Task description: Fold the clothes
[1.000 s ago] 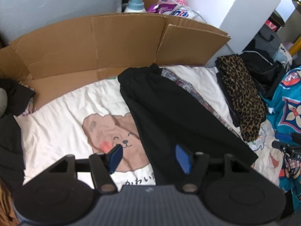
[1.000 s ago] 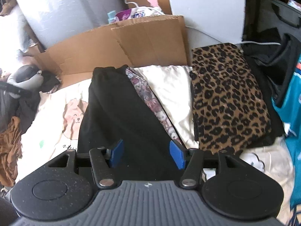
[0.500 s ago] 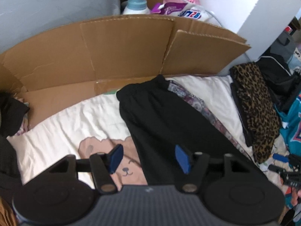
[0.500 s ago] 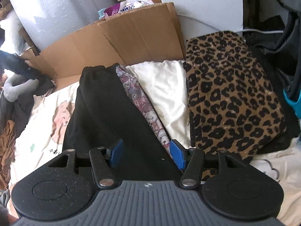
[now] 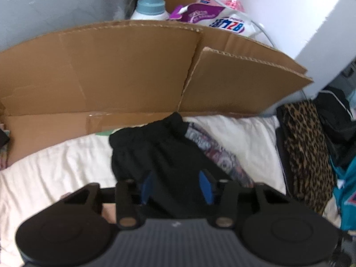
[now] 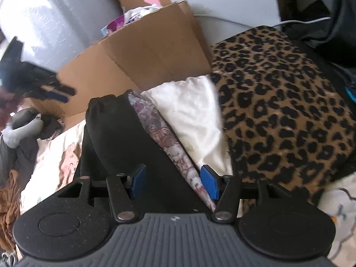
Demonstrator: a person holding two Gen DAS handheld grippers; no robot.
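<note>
black garment (image 5: 164,155), leopard-print cloth (image 6: 282,111), cream sheet (image 5: 55,162), brown cardboard (image 5: 124,66)

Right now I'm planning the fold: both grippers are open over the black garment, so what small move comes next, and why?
Probably lower the left gripper onto the black garment near its far bunched end and close. Both it and the right gripper are open, holding nothing, and the garment lies unfolded on the cream sheet.

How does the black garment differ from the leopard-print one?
The black garment is plain; the leopard-print one is spotted brown and black. The black garment lies long and narrow on the cream sheet, while the leopard-print one sits as a broad folded block at the sheet's right edge. Neither is held by any fingers.
</note>
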